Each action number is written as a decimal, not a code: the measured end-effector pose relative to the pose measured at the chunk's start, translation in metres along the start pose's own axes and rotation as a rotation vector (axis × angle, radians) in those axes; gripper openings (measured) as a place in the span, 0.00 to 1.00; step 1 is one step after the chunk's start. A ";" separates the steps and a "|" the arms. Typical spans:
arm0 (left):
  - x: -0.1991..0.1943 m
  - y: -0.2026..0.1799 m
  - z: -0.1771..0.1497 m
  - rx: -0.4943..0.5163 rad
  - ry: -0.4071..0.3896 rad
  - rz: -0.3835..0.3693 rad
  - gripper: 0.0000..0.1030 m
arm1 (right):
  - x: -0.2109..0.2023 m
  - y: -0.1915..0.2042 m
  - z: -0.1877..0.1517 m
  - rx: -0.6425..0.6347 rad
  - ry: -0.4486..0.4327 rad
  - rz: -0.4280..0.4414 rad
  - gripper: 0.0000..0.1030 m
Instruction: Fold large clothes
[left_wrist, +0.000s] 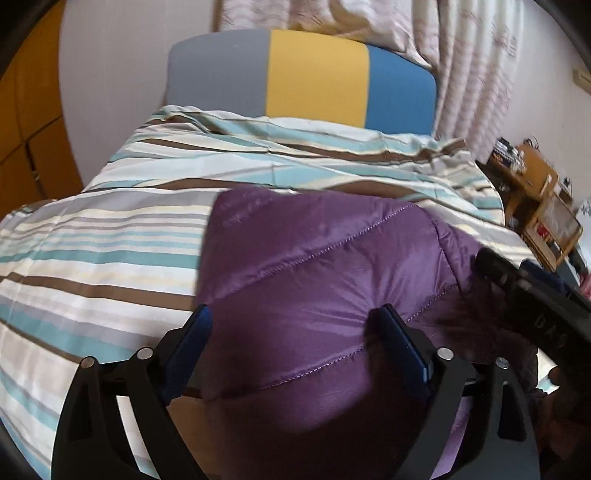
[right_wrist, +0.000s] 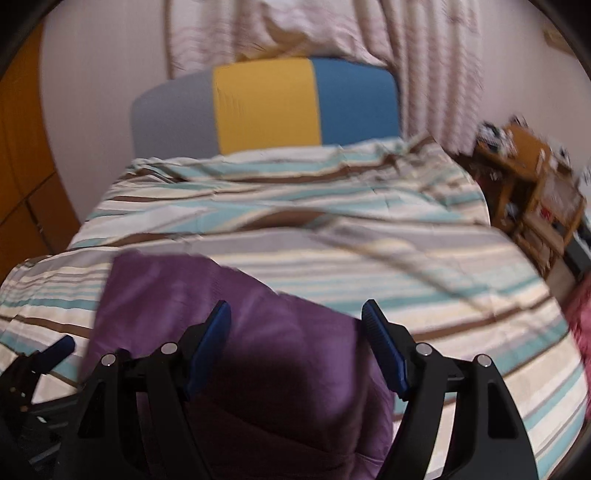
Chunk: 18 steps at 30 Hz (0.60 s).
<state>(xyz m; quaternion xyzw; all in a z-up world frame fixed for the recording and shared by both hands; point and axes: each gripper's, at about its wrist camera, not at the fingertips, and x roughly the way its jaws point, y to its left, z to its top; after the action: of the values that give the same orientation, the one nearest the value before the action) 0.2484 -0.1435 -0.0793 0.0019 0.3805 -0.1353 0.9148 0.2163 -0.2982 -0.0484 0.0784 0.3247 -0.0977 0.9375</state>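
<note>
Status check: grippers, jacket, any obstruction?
Left gripper open, right gripper open, neither gripping. Purple quilted jacket lying on striped bedding. No obstruction visible.

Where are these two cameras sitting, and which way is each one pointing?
Left wrist view: sits on the left tool, looking forward and down between its open blue fingers at the purple quilted garment on the striped bedding; the right tool's black body shows at the right edge.
Right wrist view: sits on the right tool, facing the same way over the garment's right part; the left tool's tip shows lower left.
Both share the garment, bedding, grey-yellow-blue headboard, curtain and wooden shelf.
</note>
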 end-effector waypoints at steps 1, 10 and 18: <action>0.003 -0.002 0.000 0.004 0.002 0.002 0.91 | 0.008 -0.008 -0.006 0.010 0.013 -0.008 0.70; 0.035 -0.002 -0.007 -0.020 0.056 0.015 0.97 | 0.045 -0.031 -0.032 0.082 0.074 0.065 0.71; 0.055 0.015 -0.015 -0.065 0.074 0.032 0.97 | 0.079 -0.005 -0.037 -0.014 0.125 0.041 0.72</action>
<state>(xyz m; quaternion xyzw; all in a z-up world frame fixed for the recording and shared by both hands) 0.2787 -0.1407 -0.1301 -0.0168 0.4182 -0.1082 0.9017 0.2545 -0.3054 -0.1265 0.0845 0.3817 -0.0714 0.9177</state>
